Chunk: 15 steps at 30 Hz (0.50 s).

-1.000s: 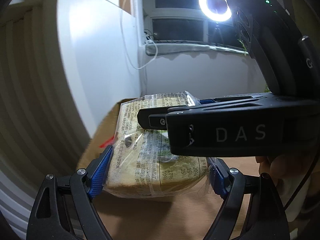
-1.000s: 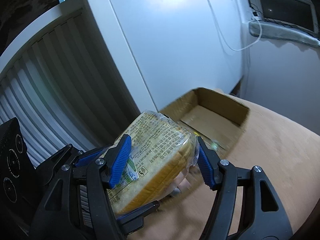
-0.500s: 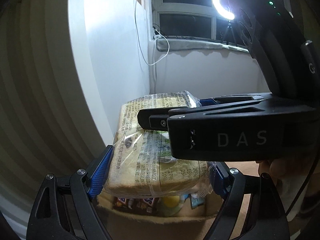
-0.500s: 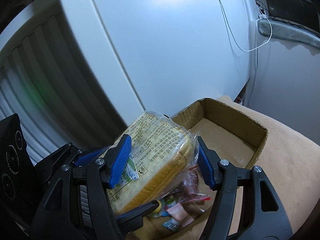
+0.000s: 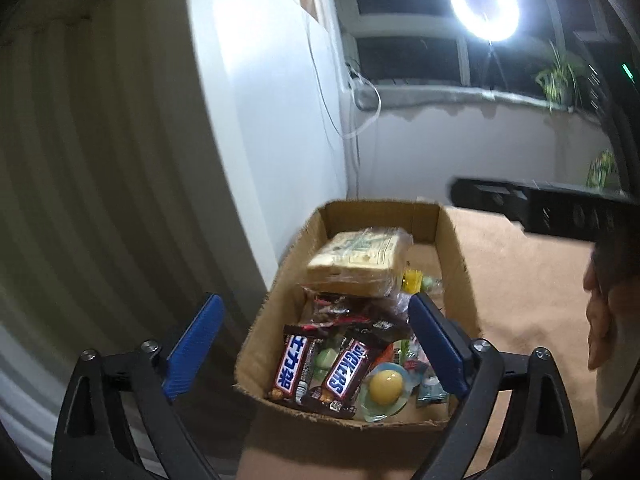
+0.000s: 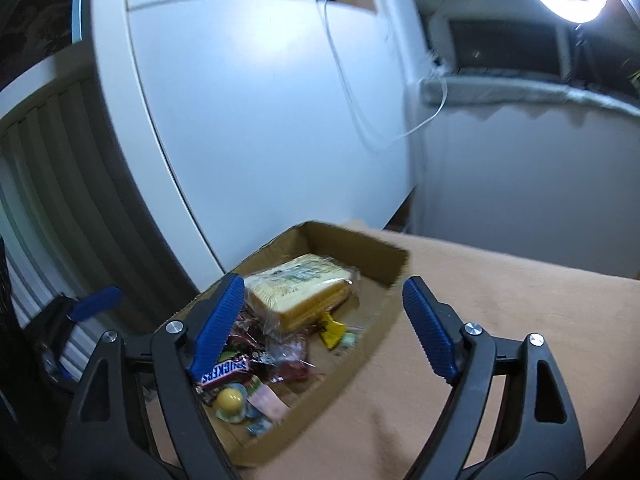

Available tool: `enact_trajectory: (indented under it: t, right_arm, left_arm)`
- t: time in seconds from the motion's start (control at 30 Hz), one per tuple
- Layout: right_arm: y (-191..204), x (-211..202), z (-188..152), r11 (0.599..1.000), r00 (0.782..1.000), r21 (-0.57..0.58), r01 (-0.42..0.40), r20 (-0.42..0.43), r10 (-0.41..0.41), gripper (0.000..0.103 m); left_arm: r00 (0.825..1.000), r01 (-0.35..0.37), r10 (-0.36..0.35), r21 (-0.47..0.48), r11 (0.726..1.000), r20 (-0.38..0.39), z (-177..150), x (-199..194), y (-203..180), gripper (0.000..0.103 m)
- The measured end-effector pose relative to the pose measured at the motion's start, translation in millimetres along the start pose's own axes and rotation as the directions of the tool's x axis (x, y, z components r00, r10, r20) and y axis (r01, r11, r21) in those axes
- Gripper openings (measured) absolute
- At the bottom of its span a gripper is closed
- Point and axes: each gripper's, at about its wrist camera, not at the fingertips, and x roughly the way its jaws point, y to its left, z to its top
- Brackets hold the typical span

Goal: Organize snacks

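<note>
Snacks are sitting in the cardboard box, none in our grippers. We are holding the left gripper wide open, jaws having just been opening, nothing pressed between the blue pads; its right pad is hanging over the near right part of the box, its left pad outside the box's left wall. We are holding the right gripper wide open too, jaws having just been opening, pads empty, left pad over the box's left side and right pad near the far right corner. From the left wrist view we are seeing part of the right gripper's black body at far right, with a hand below it.

Bagged bread loaf is lying flat in the middle of the box, on top of other wrappers, slightly tilted. Two Snickers bars are lying at the near end, side by side. Just right of them a yellow round candy in clear packaging is resting. A small yellow packet is poking out beside the loaf's right edge. Dark red wrappers are lying between loaf and bars.

Box is sitting on a tan cloth surface, at its left edge, next to a white panel. A ring light is glowing at far right by a window.
</note>
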Motion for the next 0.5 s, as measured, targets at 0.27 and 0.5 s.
enact_trajectory:
  t: [0.27,0.5]
  right_arm:
    - [3.3,-32.8,-7.9,0.998,0.996,-0.014,0.063,0.067,-0.062,0.095]
    - [-7.5,-51.2,-20.2,0.994,0.991,0.018,0.107,0.08,-0.108,0.102]
  left_arm:
    - [0.999,-0.008,0.008,-0.008,1.0,0.033,2.9,-23.0,0.5,0.095]
    - [0.999,0.001,-0.001,-0.004,1.0,0.039,16.7,-17.7,-12.3,0.095]
